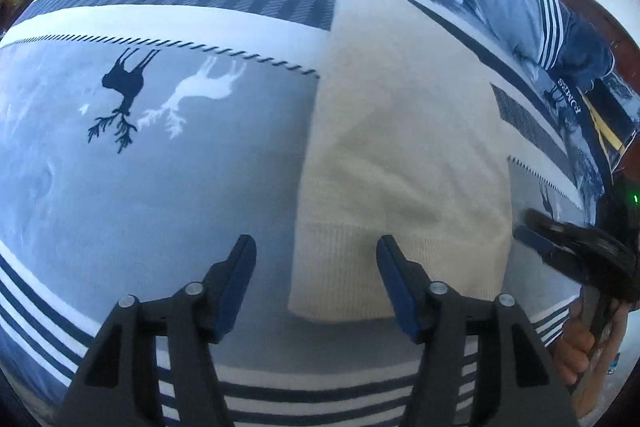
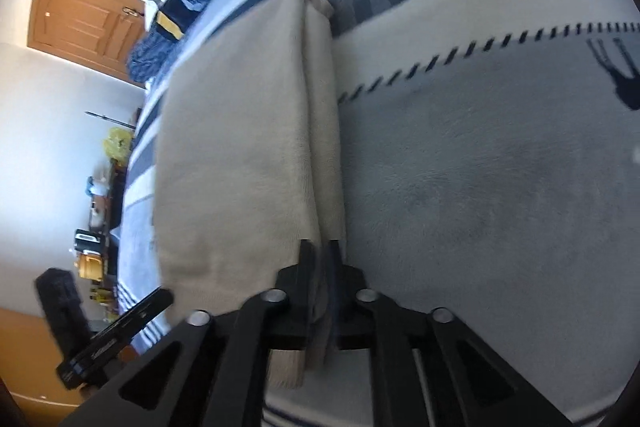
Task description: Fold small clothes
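Note:
A cream knitted garment (image 1: 400, 147) lies folded into a long strip on a blue and white bedspread (image 1: 160, 187), with its ribbed hem nearest me. My left gripper (image 1: 316, 259) is open, its jaws spread over the hem's left corner, holding nothing. My right gripper (image 1: 532, 235) shows at the garment's right edge in the left wrist view. In the right wrist view the right gripper (image 2: 320, 251) is shut on the folded edge of the cream garment (image 2: 232, 147), with layers of knit pinched between the jaws.
The bedspread has a dark deer (image 1: 124, 83) and a white deer (image 1: 204, 87) printed left of the garment. Pillows and bedding (image 1: 552, 27) lie at the far right. A wooden door (image 2: 84, 19) and a cluttered shelf (image 2: 96, 227) stand beyond the bed.

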Demonstrator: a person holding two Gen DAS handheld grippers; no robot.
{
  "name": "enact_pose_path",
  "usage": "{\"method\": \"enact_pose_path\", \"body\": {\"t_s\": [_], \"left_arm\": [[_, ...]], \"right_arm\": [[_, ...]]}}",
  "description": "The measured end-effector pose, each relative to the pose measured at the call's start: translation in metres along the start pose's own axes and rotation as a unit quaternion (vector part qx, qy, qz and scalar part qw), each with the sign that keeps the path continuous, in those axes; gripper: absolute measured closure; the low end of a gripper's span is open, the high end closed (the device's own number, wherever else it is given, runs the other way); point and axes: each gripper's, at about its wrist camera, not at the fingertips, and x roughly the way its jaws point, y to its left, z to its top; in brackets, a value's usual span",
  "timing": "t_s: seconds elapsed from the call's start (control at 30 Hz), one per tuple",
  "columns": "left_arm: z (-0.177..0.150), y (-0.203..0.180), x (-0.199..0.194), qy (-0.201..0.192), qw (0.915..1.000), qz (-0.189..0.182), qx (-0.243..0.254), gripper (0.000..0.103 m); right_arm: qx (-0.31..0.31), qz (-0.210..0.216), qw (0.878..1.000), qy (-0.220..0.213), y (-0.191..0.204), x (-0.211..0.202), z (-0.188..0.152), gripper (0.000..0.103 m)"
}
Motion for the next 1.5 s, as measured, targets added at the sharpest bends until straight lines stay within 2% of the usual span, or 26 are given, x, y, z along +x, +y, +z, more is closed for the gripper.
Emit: {"method": "enact_pose_path", "body": {"t_s": [0.03,0.13,0.17,0.23,0.3,0.33,0.37,0.4,0.43,0.47,0.6,0.73,0.83,0.9,0.97,1.03,1.2,1.3,1.4,1.43,1.5], "left_arm": [[0.002,0.003,0.003,0.008,0.9999,-0.007,-0.002,0.040],[0.009,0.010,0.018,0.036,0.9978,-0.050,-0.025,0.040],[0.009,0.012,0.023,0.047,0.9964,-0.062,-0.034,0.040],[0.011,0.014,0.038,0.071,0.9911,-0.101,-0.049,0.041],[0.011,0.015,0.044,0.074,0.9891,-0.113,-0.058,0.042],[0.013,0.015,0.045,0.073,0.9886,-0.118,-0.059,0.051],[0.014,0.014,0.045,0.073,0.9882,-0.122,-0.058,0.069],[0.015,0.016,0.044,0.074,0.9880,-0.119,-0.063,0.074],[0.016,0.020,0.041,0.079,0.9860,-0.128,-0.072,0.084],[0.017,0.023,0.037,0.078,0.9839,-0.141,-0.078,0.087],[0.013,0.031,0.006,0.064,0.9805,-0.169,-0.078,0.088],[-0.015,0.041,-0.025,0.072,0.9802,-0.172,-0.067,0.088],[-0.051,0.058,-0.045,0.077,0.9822,-0.163,-0.054,0.088],[-0.075,0.075,-0.048,0.084,0.9800,-0.168,-0.066,0.088],[-0.095,0.091,-0.043,0.102,0.9745,-0.181,-0.086,0.088],[-0.109,0.100,-0.041,0.096,0.9717,-0.189,-0.105,0.088],[-0.116,0.088,-0.060,0.070,0.9804,-0.172,-0.065,0.087],[-0.119,0.082,-0.061,0.070,0.9873,-0.141,-0.024,0.084],[-0.123,0.080,-0.068,0.060,0.9918,-0.111,0.020,0.079],[-0.123,0.078,-0.076,0.044,0.9928,-0.106,0.032,0.072],[-0.115,0.076,-0.089,0.011,0.9946,-0.095,0.041,0.058]], "right_arm": [[0.006,0.014,1.000,-0.001,-0.001,-0.005,-0.004,0.028],[0.058,0.076,0.995,0.035,-0.015,0.005,-0.024,0.025],[0.072,0.084,0.993,0.043,-0.019,0.011,-0.030,0.028],[0.100,0.110,0.986,0.070,-0.026,0.033,-0.045,0.045],[0.113,0.126,0.983,0.070,-0.031,0.046,-0.053,0.063],[0.113,0.133,0.983,0.066,-0.031,0.050,-0.053,0.067],[0.111,0.135,0.982,0.066,-0.030,0.054,-0.052,0.080],[0.116,0.135,0.982,0.068,-0.032,0.056,-0.051,0.089],[0.122,0.136,0.981,0.066,-0.033,0.055,-0.052,0.090],[0.119,0.130,0.983,0.058,-0.031,0.051,-0.053,0.091],[0.104,0.126,0.987,0.007,-0.012,0.016,-0.070,0.096],[0.102,0.117,0.988,0.005,0.002,-0.001,-0.099,0.096],[0.108,0.117,0.987,0.014,0.010,-0.002,-0.141,0.096],[0.107,0.113,0.988,0.019,0.014,-0.003,-0.168,0.096],[0.099,0.092,0.991,0.024,0.017,-0.002,-0.193,0.096],[0.081,0.055,0.995,0.025,0.021,-0.002,-0.209,0.096],[0.043,0.033,0.999,-0.006,0.035,-0.025,-0.218,0.096],[0.025,-0.006,0.999,-0.021,0.043,-0.019,-0.217,0.091],[0.022,-0.008,1.000,-0.017,0.043,-0.016,-0.219,0.090],[0.016,-0.011,0.999,-0.025,0.045,-0.021,-0.220,0.087],[0.011,-0.013,0.999,-0.035,0.052,-0.029,-0.214,0.061]]}}
